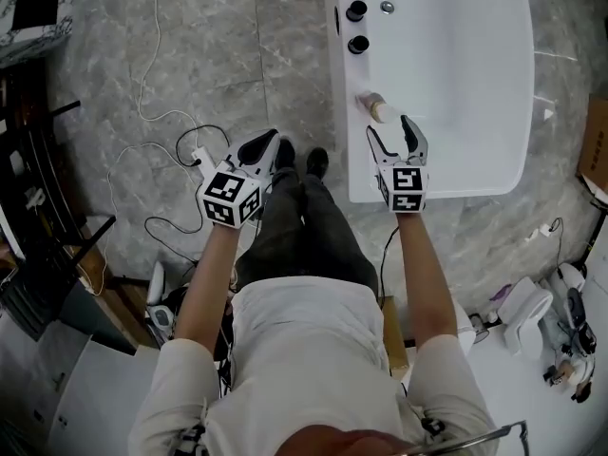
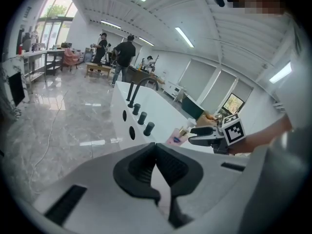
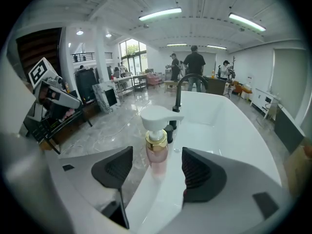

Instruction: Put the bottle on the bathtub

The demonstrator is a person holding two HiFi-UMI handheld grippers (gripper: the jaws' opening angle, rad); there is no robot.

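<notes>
A pink pump bottle (image 3: 158, 147) with a white pump head and gold collar stands upright on the white bathtub's rim (image 3: 161, 194). In the head view the bottle (image 1: 376, 108) sits on the tub's left rim (image 1: 340, 84), just beyond my right gripper (image 1: 398, 133). My right gripper (image 3: 157, 172) is open, its dark pads (image 3: 197, 172) to either side of the bottle and a little short of it. My left gripper (image 1: 269, 147) hangs over the floor left of the tub; its jaws (image 2: 156, 168) are shut with nothing between them. The bottle (image 2: 180, 135) also shows in the left gripper view.
Black knobs (image 1: 355, 11) and a black tap (image 3: 181, 89) line the tub's rim beyond the bottle. White cables (image 1: 157, 150) lie on the grey marble floor. A dark rack (image 1: 38, 207) stands at the left. People stand far off in the room (image 3: 194, 65).
</notes>
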